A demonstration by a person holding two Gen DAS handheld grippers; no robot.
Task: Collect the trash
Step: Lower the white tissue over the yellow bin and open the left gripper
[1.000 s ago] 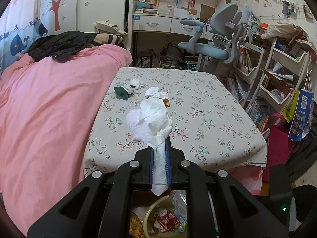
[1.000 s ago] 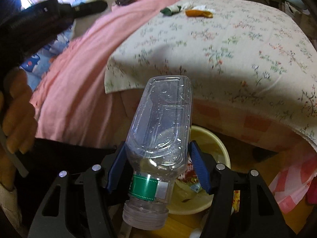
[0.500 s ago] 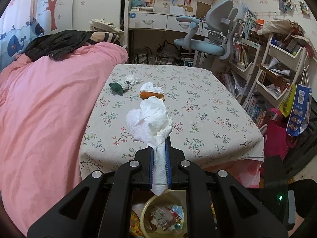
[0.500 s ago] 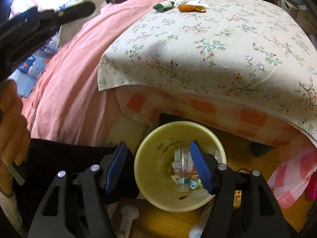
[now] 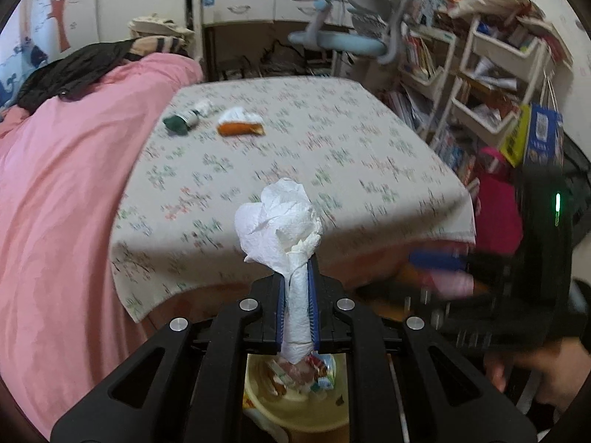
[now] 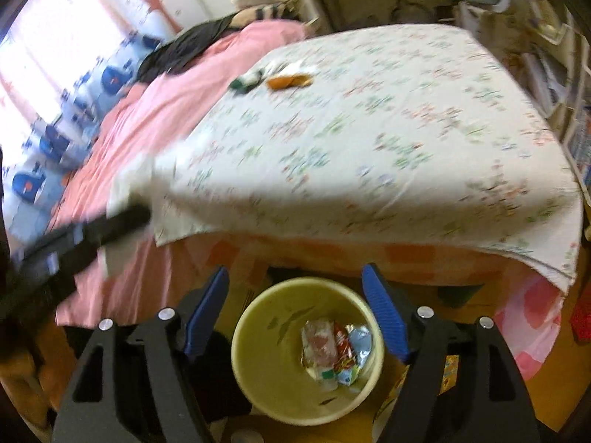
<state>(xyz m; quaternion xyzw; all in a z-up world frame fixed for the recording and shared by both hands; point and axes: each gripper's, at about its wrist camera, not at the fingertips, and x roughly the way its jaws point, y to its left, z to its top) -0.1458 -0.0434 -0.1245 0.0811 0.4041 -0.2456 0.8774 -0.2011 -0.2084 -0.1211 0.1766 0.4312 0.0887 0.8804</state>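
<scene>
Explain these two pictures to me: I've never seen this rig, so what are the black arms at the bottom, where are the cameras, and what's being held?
No robot here: a person holds a two-finger gripper in each hand, with a fisheye camera on each looking along its fingers. The black arms are those fingers.

The left wrist view shows the left gripper shut on a white tissue, above a yellow bin with wrappers in it. The other tool and a hand show at right.

The right wrist view shows the right gripper, its jaws opening with nothing between them, over the same bin.

On the table, under a floral cloth, lie a small green-capped bottle and an orange wrapper by a white scrap. A pink blanket is at left.
</scene>
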